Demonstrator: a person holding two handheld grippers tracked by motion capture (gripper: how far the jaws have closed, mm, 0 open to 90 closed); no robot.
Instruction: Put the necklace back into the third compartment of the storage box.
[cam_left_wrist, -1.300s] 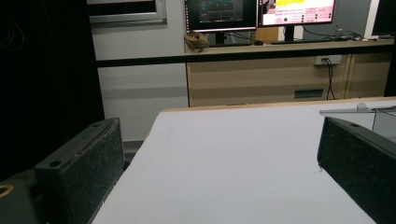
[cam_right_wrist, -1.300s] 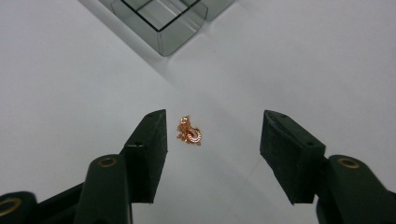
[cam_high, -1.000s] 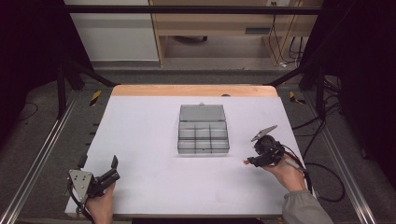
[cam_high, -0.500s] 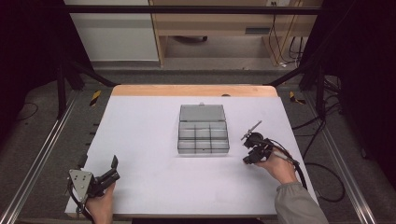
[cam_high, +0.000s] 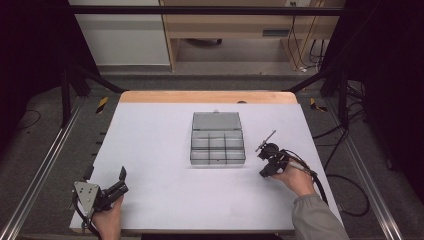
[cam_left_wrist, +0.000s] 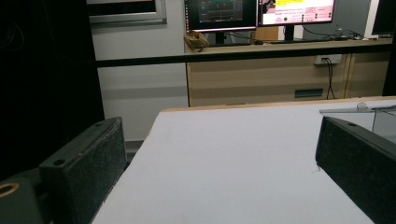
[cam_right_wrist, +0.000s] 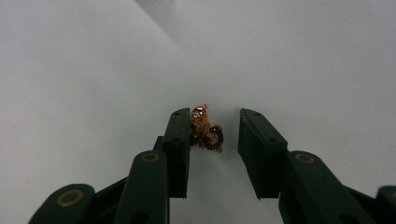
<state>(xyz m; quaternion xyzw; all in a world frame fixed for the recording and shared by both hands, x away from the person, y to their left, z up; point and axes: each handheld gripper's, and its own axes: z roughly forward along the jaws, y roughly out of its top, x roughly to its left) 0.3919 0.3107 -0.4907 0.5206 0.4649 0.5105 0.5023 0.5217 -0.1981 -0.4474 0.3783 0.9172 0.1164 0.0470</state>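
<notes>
A compartment box (cam_high: 218, 145) sits mid-tabletop (cam_high: 160, 135), lid open toward the far edge. Right of it lies a small chain (cam_right_wrist: 205, 132), between the right gripper (cam_high: 266, 161) fingers (cam_right_wrist: 180, 140). The left gripper (cam_high: 107, 186) rests at the near left corner.

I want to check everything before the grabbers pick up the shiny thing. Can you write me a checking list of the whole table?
Surface: white table top, wooden strip at the far edge.
Job's things: small copper-coloured chain with a ring charm, lying on the table between the right gripper's jaws; clear compartment box, lid open, compartments look empty.
Clutter: nothing seen.
Grippers: right gripper pointed down at the chain, jaws have just been closing, a gap remains on one side; left gripper resting at the near left corner, jaws wide apart, nothing between them.
Cables: black cable trailing from the right gripper.
Surroundings: monitors on a desk beyond; dark frame rails.
</notes>
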